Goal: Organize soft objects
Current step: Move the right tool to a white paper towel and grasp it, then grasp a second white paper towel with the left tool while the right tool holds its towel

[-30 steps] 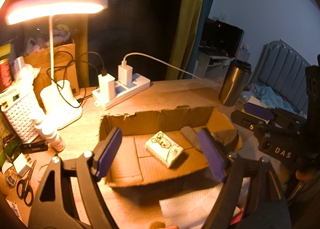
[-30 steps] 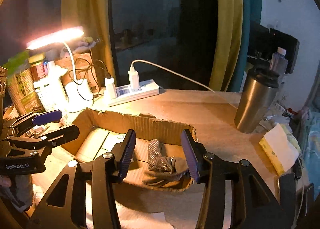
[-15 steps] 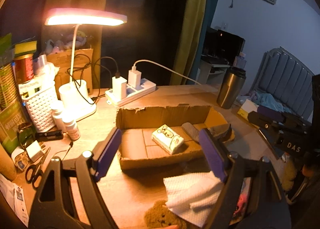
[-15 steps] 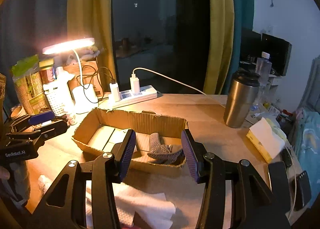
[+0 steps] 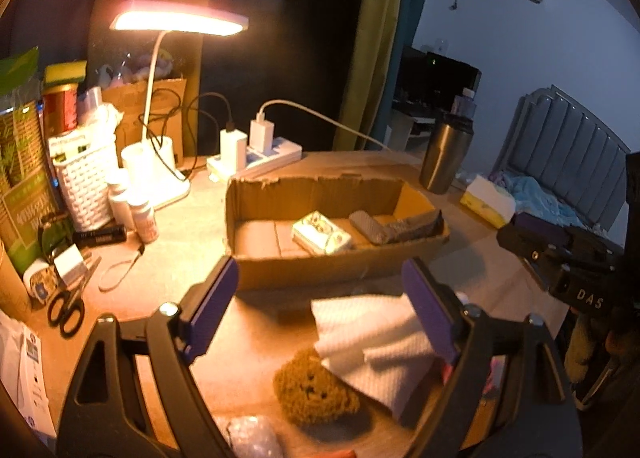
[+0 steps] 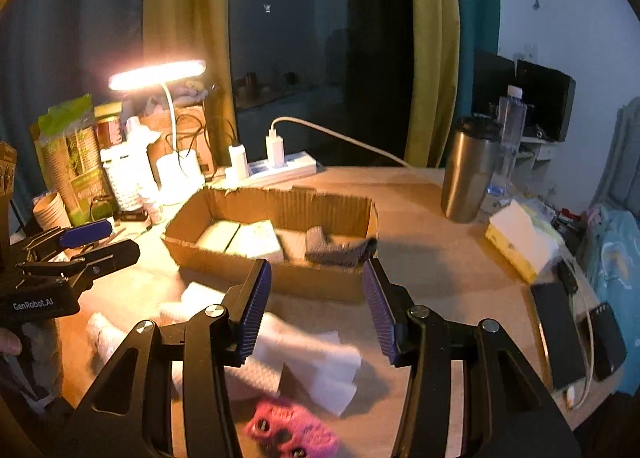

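A shallow cardboard box [image 5: 320,270] [image 6: 280,282] stands mid-table. In it lie a white tissue pack [image 5: 322,236] [image 6: 256,240] and a grey glove [image 5: 394,225] [image 6: 338,250]. In front of the box lie a white paper towel [image 5: 372,342] [image 6: 308,358], a brown fuzzy bear [image 5: 316,390] and a pink soft item [image 6: 290,436]. My left gripper [image 5: 320,314] is open and empty, above the towel and bear. My right gripper [image 6: 316,306] is open and empty, above the towel, short of the box.
A lit desk lamp [image 5: 180,21], a power strip [image 5: 256,161], a white basket [image 5: 86,181], small bottles [image 5: 142,213] and scissors [image 5: 66,310] crowd the left. A steel tumbler [image 6: 468,169], a yellow tissue pack [image 6: 520,238] and a phone [image 6: 560,334] sit at right.
Both grippers have pulled back and up from the box. The towel, bear and pink item have come into view below them. The glove and tissue pack stay in the box.
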The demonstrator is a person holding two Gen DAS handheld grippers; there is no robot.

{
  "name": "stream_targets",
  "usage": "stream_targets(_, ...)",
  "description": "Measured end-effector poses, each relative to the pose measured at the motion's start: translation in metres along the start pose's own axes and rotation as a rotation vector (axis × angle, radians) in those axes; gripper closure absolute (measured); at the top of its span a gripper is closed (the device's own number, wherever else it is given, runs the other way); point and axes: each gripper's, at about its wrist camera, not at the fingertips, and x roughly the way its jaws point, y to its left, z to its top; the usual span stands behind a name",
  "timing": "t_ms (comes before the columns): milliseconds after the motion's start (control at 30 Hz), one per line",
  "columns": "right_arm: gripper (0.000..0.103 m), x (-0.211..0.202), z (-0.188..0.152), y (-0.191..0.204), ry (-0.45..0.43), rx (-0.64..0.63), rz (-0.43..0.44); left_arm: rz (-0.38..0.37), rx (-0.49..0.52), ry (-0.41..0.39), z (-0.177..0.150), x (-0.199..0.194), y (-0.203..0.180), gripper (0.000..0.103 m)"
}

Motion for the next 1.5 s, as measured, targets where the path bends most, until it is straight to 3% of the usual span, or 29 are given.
stream_targets(267,0.052,0.005,-0.03,0.015,0.06,-0.003,0.025,0.0,-0.004,0.033,-0.028,-0.005,0.004,0.018)
stream_targets(400,0.041,0.014,-0.036,0.025,0.089,-0.021,0.042,0.005,-0.019,0.049,-0.04,-0.004,0.011,0.018)
stream_targets(933,0.041,0.078,-0.039,0.041,0.197,-0.056,0.089,0.035,-0.071,0.119,-0.057,0.02,0.037,0.018)
stream_targets(967,0.043,0.081,-0.039,0.041,0.2,-0.061,0.095,0.036,-0.069,0.123,-0.056,0.022,0.036,0.018)
stream_targets(1033,0.068,0.084,-0.039,0.04,0.201,-0.07,0.108,0.039,-0.064,0.129,-0.056,0.026,0.034,0.018)
stream_targets(1133,0.088,0.086,-0.041,0.039,0.2,-0.092,0.118,0.042,-0.052,0.141,-0.054,0.032,0.027,0.018)
stream_targets(1500,0.09,0.06,-0.033,-0.011,0.095,0.045,0.158,0.03,0.033,0.172,-0.048,0.048,-0.017,0.018)
